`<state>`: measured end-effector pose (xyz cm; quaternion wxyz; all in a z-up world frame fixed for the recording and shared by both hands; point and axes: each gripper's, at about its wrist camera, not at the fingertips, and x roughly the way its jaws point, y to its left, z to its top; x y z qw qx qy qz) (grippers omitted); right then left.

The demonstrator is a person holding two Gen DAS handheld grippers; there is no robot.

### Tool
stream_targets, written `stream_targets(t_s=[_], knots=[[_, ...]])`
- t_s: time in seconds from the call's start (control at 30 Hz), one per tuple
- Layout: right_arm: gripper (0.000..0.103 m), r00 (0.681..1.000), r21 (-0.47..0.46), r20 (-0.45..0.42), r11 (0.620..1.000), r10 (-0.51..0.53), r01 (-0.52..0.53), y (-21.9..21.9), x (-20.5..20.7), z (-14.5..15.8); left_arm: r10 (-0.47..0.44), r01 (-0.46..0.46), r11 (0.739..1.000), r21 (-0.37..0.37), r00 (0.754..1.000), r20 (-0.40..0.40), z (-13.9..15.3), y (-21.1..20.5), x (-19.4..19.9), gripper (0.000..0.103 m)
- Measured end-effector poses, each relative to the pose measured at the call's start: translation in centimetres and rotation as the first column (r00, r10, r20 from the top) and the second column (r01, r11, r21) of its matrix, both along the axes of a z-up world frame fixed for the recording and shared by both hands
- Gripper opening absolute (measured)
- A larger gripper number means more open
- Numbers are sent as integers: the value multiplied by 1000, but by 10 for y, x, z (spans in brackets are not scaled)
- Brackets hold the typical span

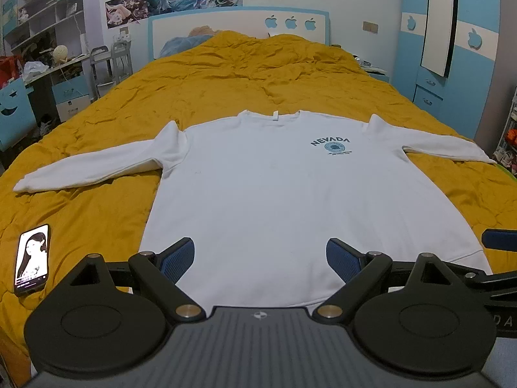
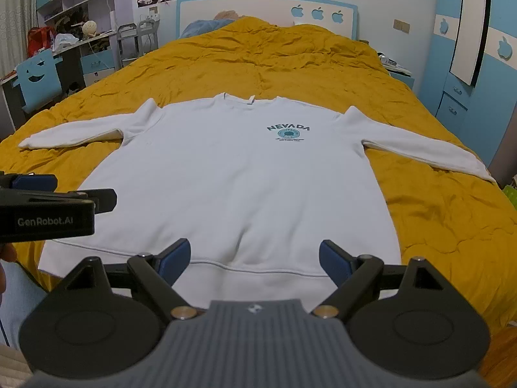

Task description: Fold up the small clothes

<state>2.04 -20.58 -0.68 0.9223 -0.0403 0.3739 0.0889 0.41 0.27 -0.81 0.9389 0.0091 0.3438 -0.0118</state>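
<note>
Basically nothing's folded yet. The white sweatshirt (image 1: 290, 194) is lying flat and face-up on the mustard-yellow quilt (image 1: 226, 74) covering the bed, collar pointing toward the headboard (image 1: 239, 21), hem toward the cameras. Both sleeves are stretched straight out to the sides — the left sleeve (image 1: 90, 168) and the right sleeve (image 2: 420, 152) each rest on the quilt, not tucked in at all. The "NEVADA" print (image 2: 288, 132) on the chest is fully visible, so there's no fold across the body either.

The left gripper (image 1: 260, 255) hovers over the hem area with its jaws spread wide, nothing between them but the view of fabric below — it isn't gripping anything. Same story for the right gripper (image 2: 254, 257): jaws wide apart, hanging over the hem band, empty. In the right wrist view the left one also pokes in from the left edge, just beside the garment's bottom corner.

A phone (image 1: 32, 258) with its screen lit sits on the quilt to the left of the hem, well clear of the body but not far from where that sleeve might swing.

So the garment looks laid out and smoothed, and the whole fold is still ahead: sleeves in, sides over, then bottom up. Probably the starting pose.
</note>
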Motion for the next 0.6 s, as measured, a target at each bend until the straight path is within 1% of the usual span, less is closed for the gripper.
stream_targets(t_s=[0.6], knots=[[83, 1000, -2, 0, 1000, 2, -2, 1, 0, 0, 0, 0, 1000, 0, 1000, -1, 1, 1, 0, 103]])
